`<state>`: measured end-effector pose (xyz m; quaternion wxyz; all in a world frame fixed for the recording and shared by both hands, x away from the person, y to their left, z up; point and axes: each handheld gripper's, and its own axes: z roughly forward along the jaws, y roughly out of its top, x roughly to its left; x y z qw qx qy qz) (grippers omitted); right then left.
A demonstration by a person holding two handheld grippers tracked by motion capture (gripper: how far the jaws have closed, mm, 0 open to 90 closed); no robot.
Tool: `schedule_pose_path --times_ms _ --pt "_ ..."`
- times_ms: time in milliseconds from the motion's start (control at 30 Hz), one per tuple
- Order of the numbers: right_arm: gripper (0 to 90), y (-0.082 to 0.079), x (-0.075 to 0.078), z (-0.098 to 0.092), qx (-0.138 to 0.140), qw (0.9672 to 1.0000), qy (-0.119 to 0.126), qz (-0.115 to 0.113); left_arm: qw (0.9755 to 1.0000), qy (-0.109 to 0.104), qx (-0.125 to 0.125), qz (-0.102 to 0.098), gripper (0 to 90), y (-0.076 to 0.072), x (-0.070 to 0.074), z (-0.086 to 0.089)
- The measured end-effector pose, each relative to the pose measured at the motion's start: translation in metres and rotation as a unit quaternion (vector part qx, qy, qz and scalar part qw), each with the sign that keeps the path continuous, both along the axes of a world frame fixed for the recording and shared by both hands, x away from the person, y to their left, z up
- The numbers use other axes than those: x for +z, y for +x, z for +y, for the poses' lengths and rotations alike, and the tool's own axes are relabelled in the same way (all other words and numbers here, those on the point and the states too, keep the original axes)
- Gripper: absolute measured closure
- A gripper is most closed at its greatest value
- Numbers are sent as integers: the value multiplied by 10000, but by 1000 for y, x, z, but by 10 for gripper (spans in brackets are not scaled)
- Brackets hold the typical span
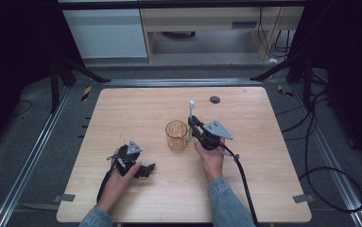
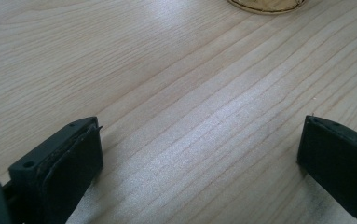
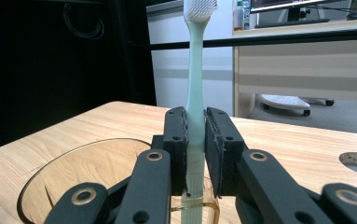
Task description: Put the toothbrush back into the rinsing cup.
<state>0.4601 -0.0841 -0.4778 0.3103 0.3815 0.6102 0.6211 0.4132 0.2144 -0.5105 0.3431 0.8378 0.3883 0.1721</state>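
A pale green toothbrush (image 3: 195, 84) with white bristles stands upright, head up, clamped between the two black jaws of my right gripper (image 3: 195, 140). In the high view the toothbrush (image 1: 191, 118) rises just right of an amber see-through cup (image 1: 176, 135), and my right gripper (image 1: 193, 126) is beside the cup's right rim. The cup's rim (image 3: 73, 158) lies low and left of the jaws. My left gripper (image 1: 146, 169) rests on the table at the front left, jaws wide apart over bare wood. The cup's base edge (image 2: 267, 4) peeks in at the top of the left gripper view.
The wooden table (image 1: 136, 113) has a round dark grommet hole (image 1: 215, 99) near its back edge. Cables trail from both grippers toward the front; black stands and metal rails flank the table. Furniture and a white cabinet stand behind it.
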Motion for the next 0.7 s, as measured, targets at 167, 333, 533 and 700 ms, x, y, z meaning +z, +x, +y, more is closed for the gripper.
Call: schedule_pose_path --times_ms 167,333,533,700 --pt "791 2 1 1 8 10000 7 -23 10000 -1 0 -1 0 0 0 0" --pt "791 3 -3 2 27 10000 -27 5 10000 -1 0 0 0 0 0 0" --pt "791 4 -4 1 28 10000 -36 7 10000 0 -1 -1 0 0 0 0" --pt "791 4 -7 2 23 10000 -81 21 10000 0 -2 -1 0 0 0 0"
